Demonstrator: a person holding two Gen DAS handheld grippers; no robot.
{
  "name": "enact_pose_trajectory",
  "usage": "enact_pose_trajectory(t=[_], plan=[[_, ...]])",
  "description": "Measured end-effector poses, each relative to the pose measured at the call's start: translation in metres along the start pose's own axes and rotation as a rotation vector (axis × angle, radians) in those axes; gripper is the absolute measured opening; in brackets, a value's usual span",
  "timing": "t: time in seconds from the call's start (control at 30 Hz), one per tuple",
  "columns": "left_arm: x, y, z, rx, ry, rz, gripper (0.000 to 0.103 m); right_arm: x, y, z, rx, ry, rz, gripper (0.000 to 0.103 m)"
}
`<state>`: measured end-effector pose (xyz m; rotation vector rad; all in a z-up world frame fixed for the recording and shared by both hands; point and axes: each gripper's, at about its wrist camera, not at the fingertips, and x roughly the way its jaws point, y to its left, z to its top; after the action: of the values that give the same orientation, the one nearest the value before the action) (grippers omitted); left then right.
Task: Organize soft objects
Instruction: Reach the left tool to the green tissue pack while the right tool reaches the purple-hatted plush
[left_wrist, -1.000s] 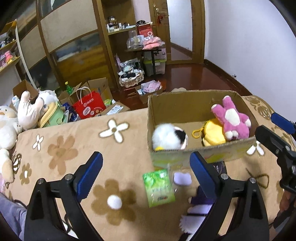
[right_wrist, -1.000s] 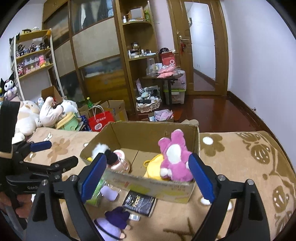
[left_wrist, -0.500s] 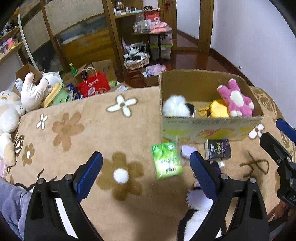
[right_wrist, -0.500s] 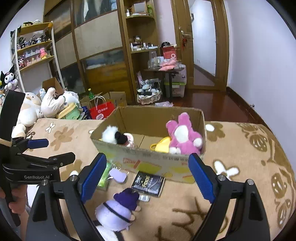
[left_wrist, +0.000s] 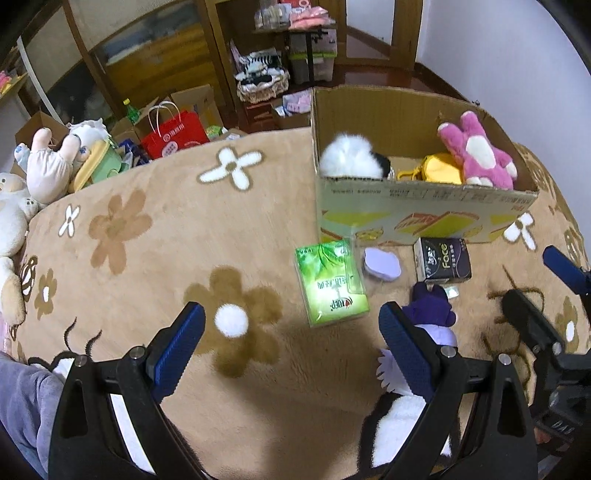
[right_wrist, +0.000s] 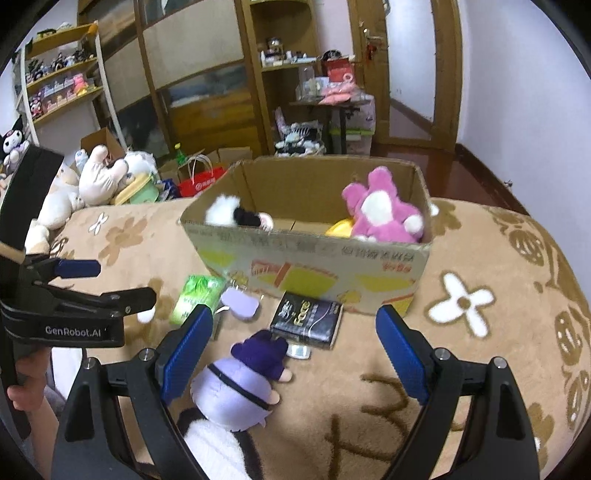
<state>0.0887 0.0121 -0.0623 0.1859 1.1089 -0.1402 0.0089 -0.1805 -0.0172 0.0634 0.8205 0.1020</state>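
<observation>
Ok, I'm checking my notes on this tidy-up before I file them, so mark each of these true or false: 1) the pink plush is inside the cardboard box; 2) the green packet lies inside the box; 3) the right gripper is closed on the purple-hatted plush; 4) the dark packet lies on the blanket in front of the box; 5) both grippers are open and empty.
1) The pink plush is inside the cardboard box: true.
2) False. The green packet lies on the blanket, outside the box.
3) False. The right gripper is open above the purple-hatted plush, not touching it.
4) The dark packet lies on the blanket in front of the box: true.
5) True; the left gripper is also open and holds nothing.
</observation>
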Motion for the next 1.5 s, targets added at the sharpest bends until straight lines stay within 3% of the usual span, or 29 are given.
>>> enact_pose_trajectory(t=[0.27,0.53,0.97,1.5], plan=[[0.017,-0.006,0.002,0.028,0.053,-0.005,0.094,0.023,0.000,-0.010,0.007,0.069,0.033,0.094],[0.043,-0.008,0.005,0.038,0.121,0.035,0.094,0.046,-0.002,-0.016,0.013,0.127,0.050,0.094],[0.072,-0.015,0.009,0.067,0.201,-0.009,0.094,0.078,0.002,-0.034,0.029,0.226,0.119,0.094],[0.102,-0.028,0.017,0.098,0.245,-0.085,0.094,0.082,0.011,-0.040,0.053,0.258,0.206,0.094]])
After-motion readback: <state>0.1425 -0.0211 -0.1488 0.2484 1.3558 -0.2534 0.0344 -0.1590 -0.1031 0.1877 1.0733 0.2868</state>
